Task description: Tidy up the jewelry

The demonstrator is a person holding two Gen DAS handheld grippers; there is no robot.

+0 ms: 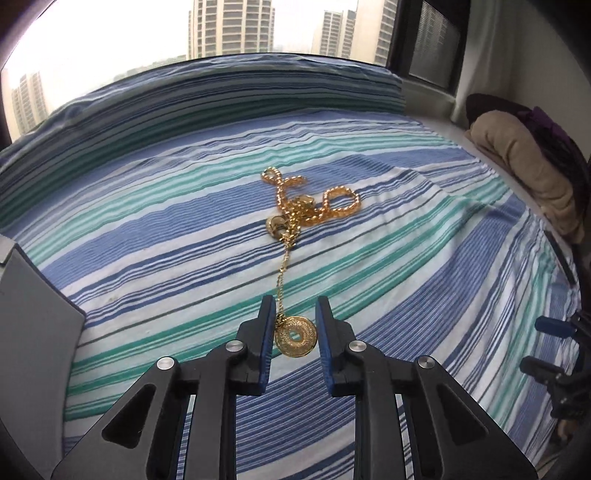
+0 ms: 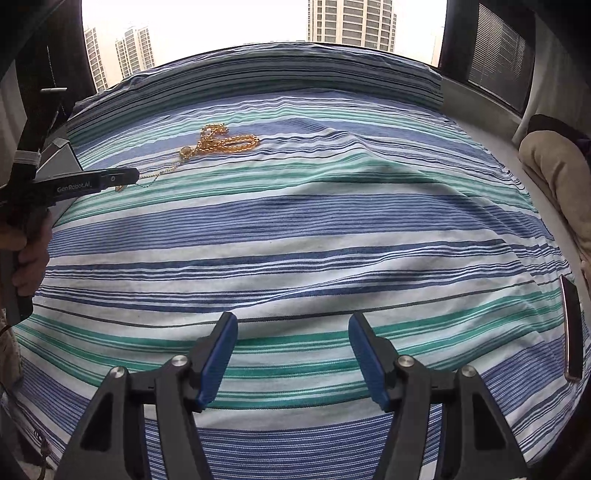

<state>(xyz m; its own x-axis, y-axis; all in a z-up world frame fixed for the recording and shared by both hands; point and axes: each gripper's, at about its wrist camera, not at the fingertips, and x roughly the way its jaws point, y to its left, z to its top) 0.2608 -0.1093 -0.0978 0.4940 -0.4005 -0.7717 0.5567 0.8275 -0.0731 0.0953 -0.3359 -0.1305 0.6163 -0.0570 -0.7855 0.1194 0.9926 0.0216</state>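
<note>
bed edge: we see the striped bedsheet running to a raised fold at the far side under the window; right side ends at a pale ledge with a folded beige blanket
open room: wide bare sheet between our right gripper and the jewelry, well apart; a phone lies at the sheet's right edge
left side: a grey box sits just beside our left gripper, cut off by the frame
left tongs: spread a little, blue pads either side of the pendant; we can't tell if either pad touches it
right tongs: spread wide, nothing between them, above the sheet
hidden: in the right wrist view the left gripper's tip covers the pendant almost fully; box mostly hidden behind it
hard to make out: the tangle at mid-sheet, we can't tell how many pieces it holds
pendant: round gold disc, fine ringed texture, small centre hole, on a thin gold chain
chain: runs from the pendant up to the pile
pile: gold beaded strand looped twice, plus rounded gold pieces, resting mid-sheet
</note>
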